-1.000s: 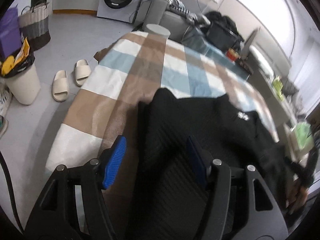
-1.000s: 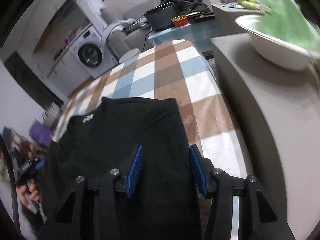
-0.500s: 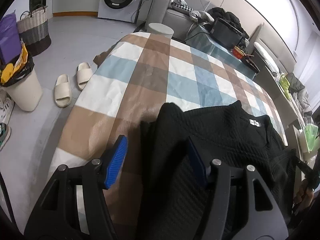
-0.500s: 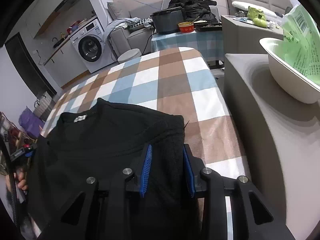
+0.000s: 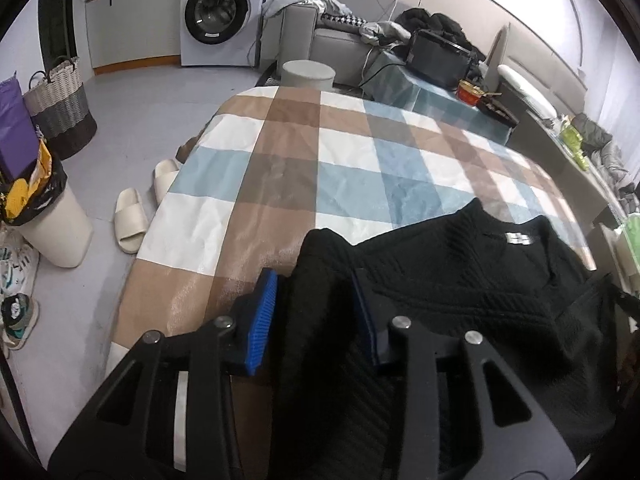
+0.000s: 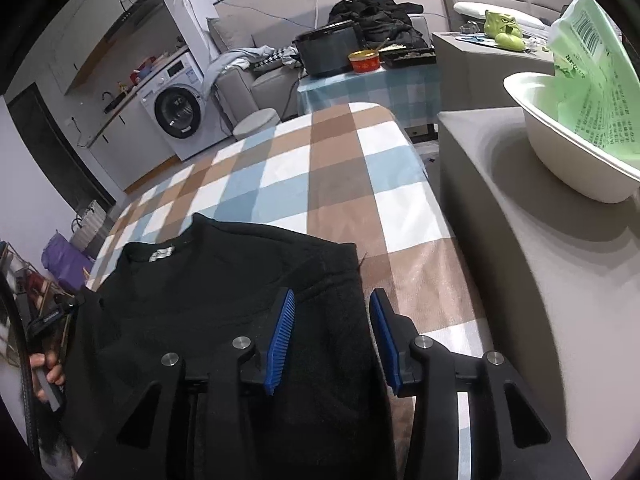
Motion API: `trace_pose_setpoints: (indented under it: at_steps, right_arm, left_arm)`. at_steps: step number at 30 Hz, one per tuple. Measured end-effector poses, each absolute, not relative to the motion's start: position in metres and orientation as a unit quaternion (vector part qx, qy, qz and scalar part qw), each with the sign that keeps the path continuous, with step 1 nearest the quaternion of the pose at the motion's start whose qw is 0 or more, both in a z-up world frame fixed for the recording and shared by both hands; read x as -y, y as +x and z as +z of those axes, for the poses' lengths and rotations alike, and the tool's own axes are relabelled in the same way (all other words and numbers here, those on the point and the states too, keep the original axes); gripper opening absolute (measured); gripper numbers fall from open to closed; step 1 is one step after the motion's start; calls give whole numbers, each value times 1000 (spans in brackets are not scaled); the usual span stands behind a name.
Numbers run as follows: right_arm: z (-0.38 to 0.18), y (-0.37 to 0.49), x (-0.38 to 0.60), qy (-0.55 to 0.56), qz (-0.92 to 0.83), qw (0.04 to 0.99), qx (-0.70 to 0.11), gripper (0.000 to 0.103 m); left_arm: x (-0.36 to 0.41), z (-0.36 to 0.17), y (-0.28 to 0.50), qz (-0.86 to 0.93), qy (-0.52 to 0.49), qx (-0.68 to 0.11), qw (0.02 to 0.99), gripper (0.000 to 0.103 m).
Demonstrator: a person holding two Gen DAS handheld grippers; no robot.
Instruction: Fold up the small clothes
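Since a second ago the left gripper (image 5: 316, 316) has been closing narrow onto the black ribbed knit sweater's (image 5: 460, 280) 9 o'clock folded edge on the checked-cloth bench (image 5: 280, 168), while the right gripper (image 6: 332, 336), just reopening, loosely straddles the 3 o'clock edge, so an uneven lift could undo the fold.

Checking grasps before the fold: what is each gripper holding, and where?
Left gripper pinches the black sweater at its left edge; right gripper straddles its right edge.

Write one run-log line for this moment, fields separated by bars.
stage: gripping sides | item: black knit sweater on checked tablecloth | left hand-held gripper: closing on sweater edge | right hand-held gripper: sweater edge between jaws
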State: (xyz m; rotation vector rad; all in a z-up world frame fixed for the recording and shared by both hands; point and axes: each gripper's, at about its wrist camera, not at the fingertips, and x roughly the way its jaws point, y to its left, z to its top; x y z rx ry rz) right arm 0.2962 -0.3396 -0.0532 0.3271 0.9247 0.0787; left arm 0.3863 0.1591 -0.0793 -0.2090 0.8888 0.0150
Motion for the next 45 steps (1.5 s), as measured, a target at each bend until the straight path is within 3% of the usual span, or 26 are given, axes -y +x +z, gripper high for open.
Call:
trace_pose_setpoints:
  at_steps: [14, 30, 35, 40, 45]
  right_arm:
    - [-41, 284, 336, 158, 42, 887, -432, 40]
    - [-7, 246, 340, 169, 52, 905, -388, 40]
    - [5, 241, 342, 162, 57, 910, -377, 42]
    - [1, 245, 333, 147, 60, 908, -387, 43]
    - [-9, 256, 334, 154, 49, 901, -403, 46]
  left_arm:
    - [-174, -26, 310, 13, -91, -442, 892, 35]
    - [-189, 63, 129, 70, -74, -387, 916, 35]
    - [-210, 74, 80, 78, -110, -377, 916, 35]
    - [-195, 84, 75, 37, -114, -362, 924, 43]
    - [-166, 75, 124, -15, -108, -360, 927, 47]
